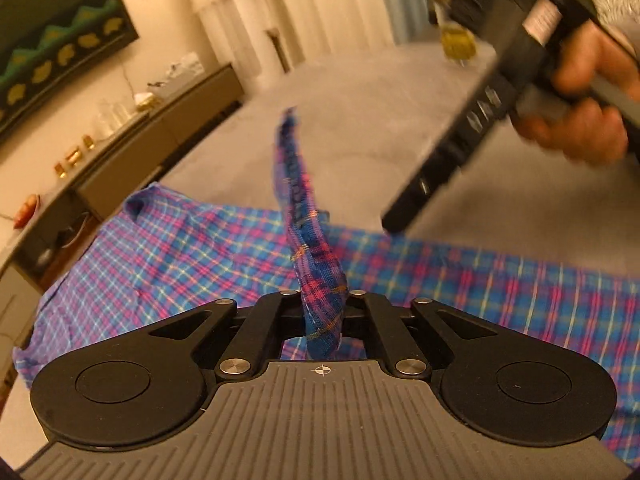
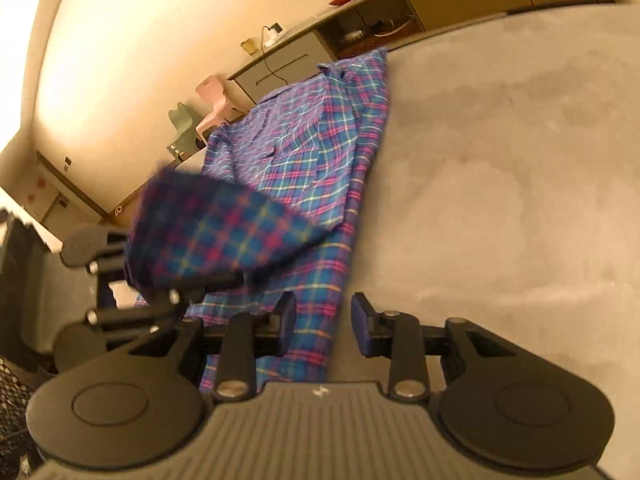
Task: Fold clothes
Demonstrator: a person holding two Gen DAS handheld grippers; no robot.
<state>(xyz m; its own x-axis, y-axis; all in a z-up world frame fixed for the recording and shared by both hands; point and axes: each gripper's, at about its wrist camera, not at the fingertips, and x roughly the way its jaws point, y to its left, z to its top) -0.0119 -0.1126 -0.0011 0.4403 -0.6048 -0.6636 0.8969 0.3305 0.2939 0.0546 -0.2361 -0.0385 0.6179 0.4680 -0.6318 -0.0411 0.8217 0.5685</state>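
One plaid shirt (image 2: 320, 128), two grippers: left gripper (image 1: 322, 300), right gripper (image 2: 324, 320).

The left gripper (image 1: 322, 300) is clamped on a strip of the plaid shirt (image 1: 180, 256), which rises toward 12 o'clock. The rest of the shirt lies spread across the grey surface (image 1: 360, 120). At 2 o'clock, a hand (image 1: 580, 100) holds the blurred right gripper (image 1: 472, 112).
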